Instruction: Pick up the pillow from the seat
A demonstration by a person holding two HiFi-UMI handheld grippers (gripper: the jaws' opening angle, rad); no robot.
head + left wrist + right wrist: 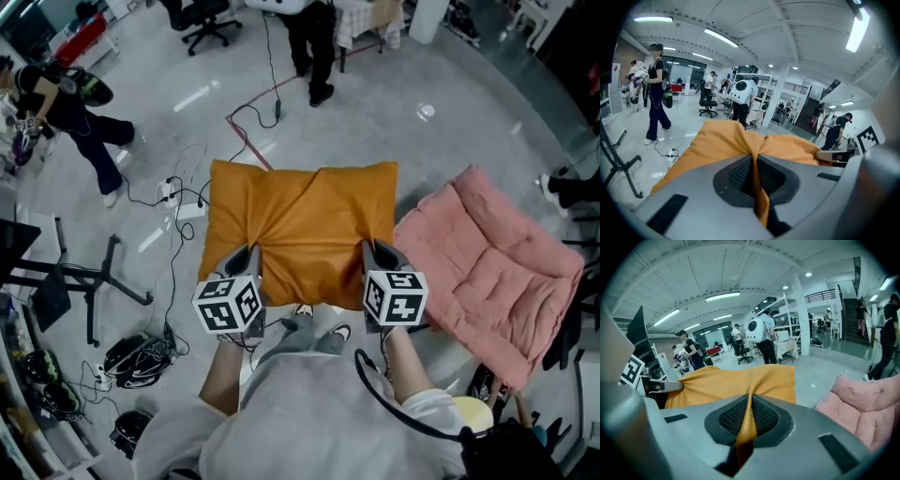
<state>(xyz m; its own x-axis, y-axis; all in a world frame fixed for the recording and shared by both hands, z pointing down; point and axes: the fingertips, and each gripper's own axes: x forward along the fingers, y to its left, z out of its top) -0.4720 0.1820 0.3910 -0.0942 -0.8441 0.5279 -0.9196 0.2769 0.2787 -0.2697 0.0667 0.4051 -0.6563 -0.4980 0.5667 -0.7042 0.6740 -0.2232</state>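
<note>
An orange pillow (pixel 300 225) hangs in the air in front of me, held level above the floor. My left gripper (pixel 246 257) is shut on the pillow's near left edge, and orange fabric (pixel 761 197) is pinched between its jaws. My right gripper (pixel 373 253) is shut on the near right edge, with a fold of the pillow (pixel 747 420) caught between its pads. The pink padded seat (pixel 492 267) lies to the right, with nothing on it. It shows again at the right of the right gripper view as the pink seat (pixel 867 401).
Cables and a power strip (pixel 178 202) lie on the grey floor to the left. A black stand (pixel 80 277) and bags (pixel 141 361) are at the left. Two persons (pixel 314 42) (pixel 70 108) stand beyond. Office chair (pixel 206 23) at the back.
</note>
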